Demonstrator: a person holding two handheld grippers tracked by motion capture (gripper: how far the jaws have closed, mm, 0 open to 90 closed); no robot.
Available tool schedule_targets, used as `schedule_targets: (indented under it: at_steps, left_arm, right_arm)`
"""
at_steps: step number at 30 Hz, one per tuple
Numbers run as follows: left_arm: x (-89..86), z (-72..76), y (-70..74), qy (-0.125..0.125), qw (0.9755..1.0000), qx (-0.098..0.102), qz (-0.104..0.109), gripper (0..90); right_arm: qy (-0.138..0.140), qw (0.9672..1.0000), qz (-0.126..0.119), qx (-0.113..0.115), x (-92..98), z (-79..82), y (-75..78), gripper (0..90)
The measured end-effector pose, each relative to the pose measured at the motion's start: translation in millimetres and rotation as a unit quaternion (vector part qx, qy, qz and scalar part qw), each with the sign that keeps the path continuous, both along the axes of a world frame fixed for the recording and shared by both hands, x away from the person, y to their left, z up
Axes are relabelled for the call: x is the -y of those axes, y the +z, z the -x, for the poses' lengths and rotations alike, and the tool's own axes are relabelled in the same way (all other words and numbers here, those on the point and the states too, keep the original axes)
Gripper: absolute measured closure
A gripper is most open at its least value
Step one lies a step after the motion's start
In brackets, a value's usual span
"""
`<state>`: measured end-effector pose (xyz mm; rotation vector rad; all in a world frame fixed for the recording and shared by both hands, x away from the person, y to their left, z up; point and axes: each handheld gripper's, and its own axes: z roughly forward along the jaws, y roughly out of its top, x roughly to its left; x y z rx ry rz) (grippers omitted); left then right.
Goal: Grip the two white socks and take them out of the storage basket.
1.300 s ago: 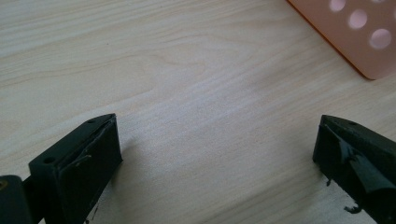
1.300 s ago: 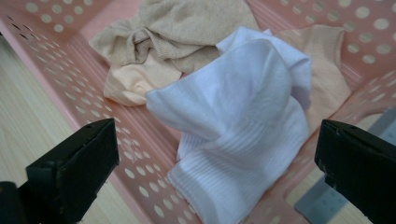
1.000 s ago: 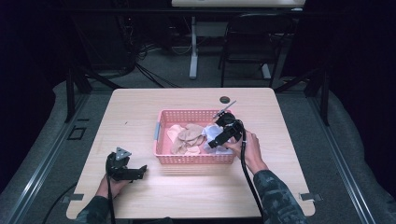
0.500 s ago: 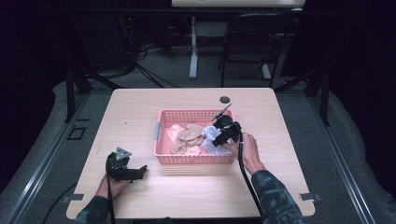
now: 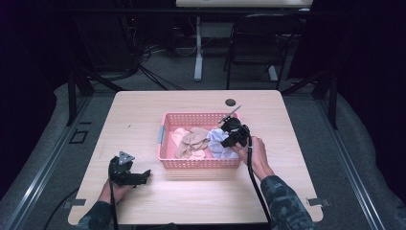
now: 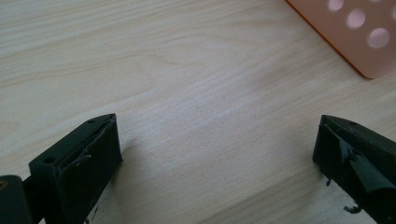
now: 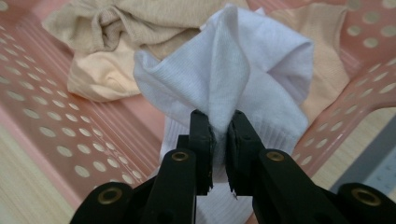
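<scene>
A pink perforated basket [image 5: 165,139] stands mid-table with tan, peach and white socks in it. My right gripper [image 5: 229,139] is over the basket's right half, shut on a white sock [image 7: 243,74] whose fabric bunches up between the jaws. The white sock [image 5: 218,139] is lifted a little off the pile. Tan socks [image 7: 140,23] and peach socks [image 7: 100,74] lie behind it. My left gripper [image 5: 141,176] rests on the table at the front left, open, with bare wood between its jaws [image 6: 217,140]. The basket's corner [image 6: 355,37] shows at that view's upper right.
A small dark round hole or grommet [image 5: 231,102] sits near the table's far edge. A black chair [image 5: 258,43] and a white desk leg [image 5: 198,48] stand beyond the table. The table's left half [image 5: 129,124] is bare wood.
The right gripper has drawn slightly up and toward the basket's right side with the white sock pinched in it. The left gripper has stayed put.
</scene>
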<state>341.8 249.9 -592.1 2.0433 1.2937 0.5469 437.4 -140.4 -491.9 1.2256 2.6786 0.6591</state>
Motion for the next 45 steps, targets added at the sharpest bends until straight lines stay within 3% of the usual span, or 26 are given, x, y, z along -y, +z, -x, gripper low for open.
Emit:
schedule_targets:
  at_steps: [18, 45]
  left_arm:
    - [0.1, 0.2, 0.0, 0.000, 1.0000, 0.000, 0.000, 0.8]
    - [-0.1, 0.2, 0.3, -0.001, 1.0000, -0.002, 0.000, 0.8]
  right_arm:
    - [0.002, 0.9988, -0.038, 0.031, 17.5, 10.3, 49.1, 80.6]
    - [0.001, 0.9965, -0.046, 0.070, 22.0, 10.3, 103.6, 79.7]
